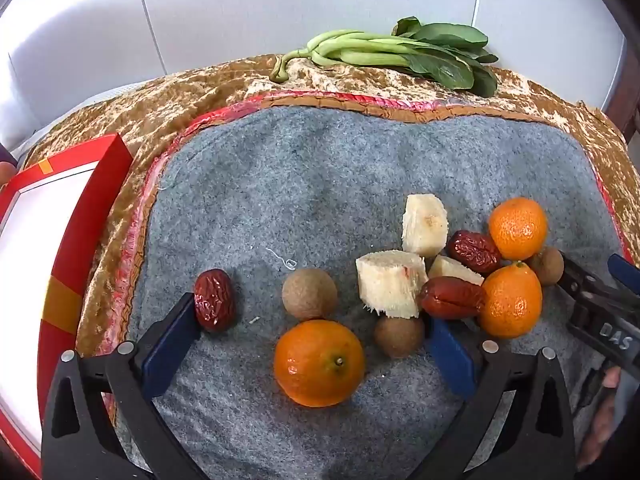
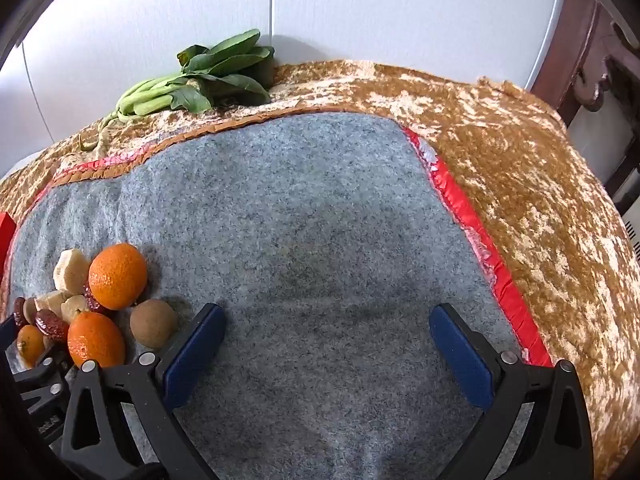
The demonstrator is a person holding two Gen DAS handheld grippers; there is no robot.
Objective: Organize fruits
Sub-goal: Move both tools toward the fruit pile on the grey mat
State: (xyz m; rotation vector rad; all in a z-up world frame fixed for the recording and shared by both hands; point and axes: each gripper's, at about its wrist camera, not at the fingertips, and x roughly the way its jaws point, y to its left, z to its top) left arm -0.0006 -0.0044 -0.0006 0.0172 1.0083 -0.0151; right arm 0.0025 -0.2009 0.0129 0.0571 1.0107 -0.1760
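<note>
Looking from the left wrist, the left gripper (image 1: 312, 326) hangs low over a gray felt mat (image 1: 320, 184) with its blue fingers (image 1: 170, 342) spread wide and nothing between them. An orange (image 1: 319, 362) sits on the mat between the two fingers. Just behind it are a big brown longan (image 1: 309, 293) and a smaller longan (image 1: 399, 337). A wrinkly red date (image 1: 214, 299) lies beside the tip of the left finger. To the right, the other fruits are bunched close together: white peeled sugarcane chunks (image 1: 391, 282), two more red dates (image 1: 473, 251), two more oranges (image 1: 517, 228) and one more longan (image 1: 547, 265). The right gripper (image 1: 600, 300) pokes in from the right edge, next to that bunch. A red box with a white inside (image 1: 60, 280) stands off the left side of the mat. Green leafy stalks (image 1: 404, 54) lie at the far edge, on a gold cloth (image 1: 160, 108) that goes under the mat.

From the right wrist, the right gripper (image 2: 326, 330) is spread wide too, and it holds nothing. Only bare gray felt mat (image 2: 320, 220) lies between its blue fingers (image 2: 192, 354). The fruit pile is at the far left: an orange (image 2: 118, 276), a second orange (image 2: 96, 339), a third orange (image 2: 30, 344), and a longan (image 2: 153, 323) just beside the left finger. Sugarcane chunks (image 2: 71, 271) and red dates (image 2: 51, 324) are tucked in behind. The left gripper (image 2: 36, 392) shows dark in the bottom left corner. The green leafy stalks (image 2: 200, 76) rest on the gold cloth (image 2: 520, 184) near the white wall (image 2: 400, 8).
</note>
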